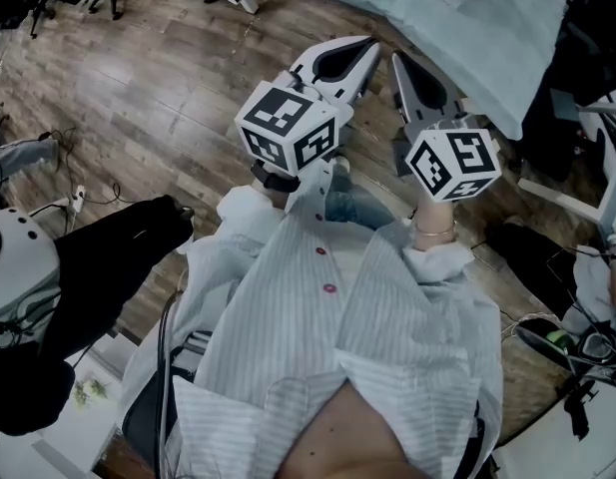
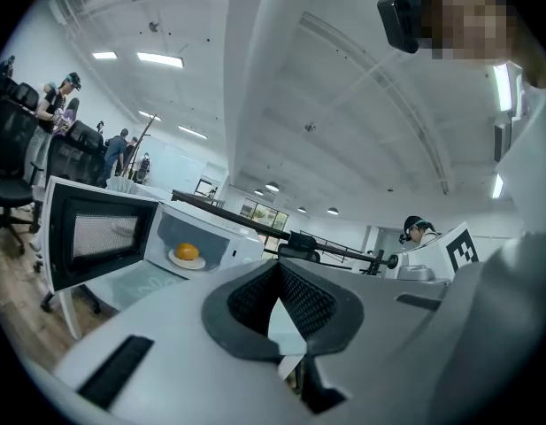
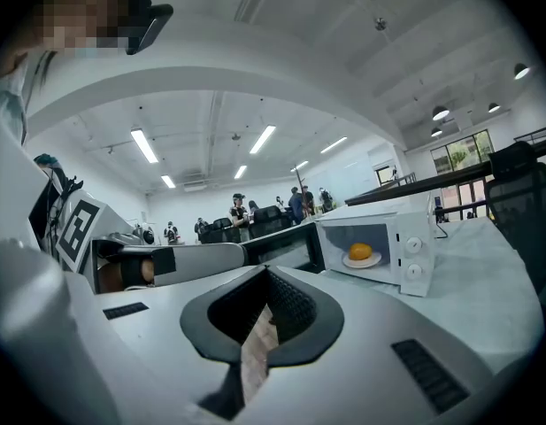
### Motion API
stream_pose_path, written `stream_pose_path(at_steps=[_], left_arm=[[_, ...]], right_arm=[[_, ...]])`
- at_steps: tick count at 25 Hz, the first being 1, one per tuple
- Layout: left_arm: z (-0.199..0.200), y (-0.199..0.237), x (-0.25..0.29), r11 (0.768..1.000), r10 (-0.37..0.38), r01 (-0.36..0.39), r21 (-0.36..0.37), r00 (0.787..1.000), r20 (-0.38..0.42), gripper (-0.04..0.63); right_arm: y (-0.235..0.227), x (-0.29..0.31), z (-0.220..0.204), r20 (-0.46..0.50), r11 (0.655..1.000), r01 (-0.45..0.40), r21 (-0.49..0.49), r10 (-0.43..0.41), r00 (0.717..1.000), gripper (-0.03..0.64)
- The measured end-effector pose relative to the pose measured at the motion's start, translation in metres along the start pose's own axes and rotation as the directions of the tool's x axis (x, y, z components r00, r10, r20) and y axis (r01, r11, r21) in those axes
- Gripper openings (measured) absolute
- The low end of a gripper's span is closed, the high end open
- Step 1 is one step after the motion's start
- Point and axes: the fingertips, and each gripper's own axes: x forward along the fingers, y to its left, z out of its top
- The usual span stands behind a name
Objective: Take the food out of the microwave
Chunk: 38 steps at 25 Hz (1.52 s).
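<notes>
**Spotter:** Where is the food?

**Me:** I see the food [image 2: 187, 251], a round orange piece, on a white plate [image 2: 189, 263] in the middle of the microwave [image 2: 237, 242] cavity. There is bare room all round the plate's rim.

**Spotter:** And your claws?

**Me:** My left claw [image 2: 277, 271] is pressed together with nothing in it. My right claw [image 3: 265, 280] is pressed together too, and also holds nothing. Both are well apart from the microwave, with open air in front of its mouth.

**Spotter:** Any writing you can read?

**Me:** What I can make out is the black-and-white square markers on the left claw's cube [image 1: 288, 123] and the right claw's cube [image 1: 452, 163]. Print on the microwave's front is too small for me to tell. Right of the cavity I see two round dials [image 3: 412, 246], one above the other.

**Spotter:** Edges and room?

**Me:** The door [image 2: 91, 237] is swung wide open at the left of the cavity. The microwave stands on a worktop [image 3: 485, 264] covered by a pale cloth [image 1: 467, 18]. The cloth lies bare in front of the microwave and to the right of the dials. From the head view its edge hangs over the wooden floor [image 1: 138, 98], just ahead of both claws.
</notes>
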Motion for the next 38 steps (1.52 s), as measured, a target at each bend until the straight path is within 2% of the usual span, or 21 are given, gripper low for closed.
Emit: stream_pose_path(at_steps=[13,24,30,38], left_arm=[[0.048,0.097,0.056,1.000,-0.013,0.013,0.015,1.000,0.005,0.008],[0.078,0.175,0.097,0.997,-0.069,0.069,0.023,0.998,-0.010,0.008],[0.076,0.202,0.114,0.994,-0.109,0.110,0.018,0.993,-0.045,0.008],[0.074,0.217,0.137,0.990,-0.142,0.142,-0.012,0.987,-0.077,0.008]], right_arm=[[-0.039,0.107,0.037,0.001,1.000,0.018,0.002,-0.018,1.000,0.032],[-0.072,0.186,0.061,0.027,0.996,0.094,0.012,-0.094,0.995,0.032],[-0.090,0.212,0.063,0.045,0.987,0.155,0.043,-0.157,0.987,0.032],[-0.121,0.216,0.062,0.031,0.969,0.224,0.103,-0.228,0.973,0.032]])
